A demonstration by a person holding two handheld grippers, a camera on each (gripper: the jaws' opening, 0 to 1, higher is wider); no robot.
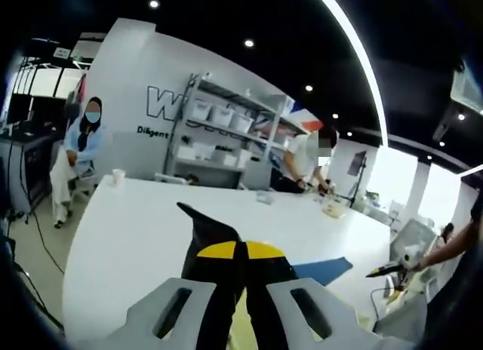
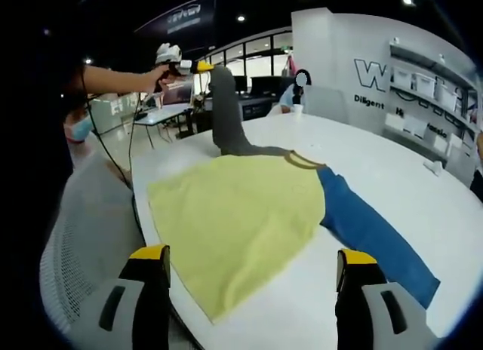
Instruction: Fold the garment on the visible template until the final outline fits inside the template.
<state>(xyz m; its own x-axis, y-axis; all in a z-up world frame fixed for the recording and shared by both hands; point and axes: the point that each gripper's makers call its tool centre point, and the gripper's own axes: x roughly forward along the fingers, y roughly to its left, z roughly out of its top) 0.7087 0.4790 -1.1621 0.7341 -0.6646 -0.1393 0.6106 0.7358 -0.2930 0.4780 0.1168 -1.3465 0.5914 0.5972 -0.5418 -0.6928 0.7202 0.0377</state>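
The garment has a yellow body [image 2: 241, 214] lying flat on the white table [image 2: 392, 176], a blue sleeve [image 2: 377, 237] stretched out to the right, and a dark grey sleeve [image 2: 225, 116] pulled up off the table. My left gripper [image 2: 198, 66], held in a hand, is shut on the top of that grey sleeve. In the left gripper view its jaws [image 1: 235, 250] are pressed together on the grey sleeve [image 1: 205, 225], with the blue sleeve [image 1: 324, 268] beyond. My right gripper [image 2: 253, 256] stands open over the yellow hem nearest me, holding nothing; it also appears as the right gripper [image 1: 386, 272].
A white mesh chair [image 2: 83, 237] stands at the table's near left edge. A cup [image 1: 118, 176] and small items [image 1: 332, 208] sit far across the table [image 1: 151, 237]. One person sits at the left [image 1: 79, 150], another leans over the table [image 1: 306, 160]. Shelves with bins [image 1: 219, 116] line the wall.
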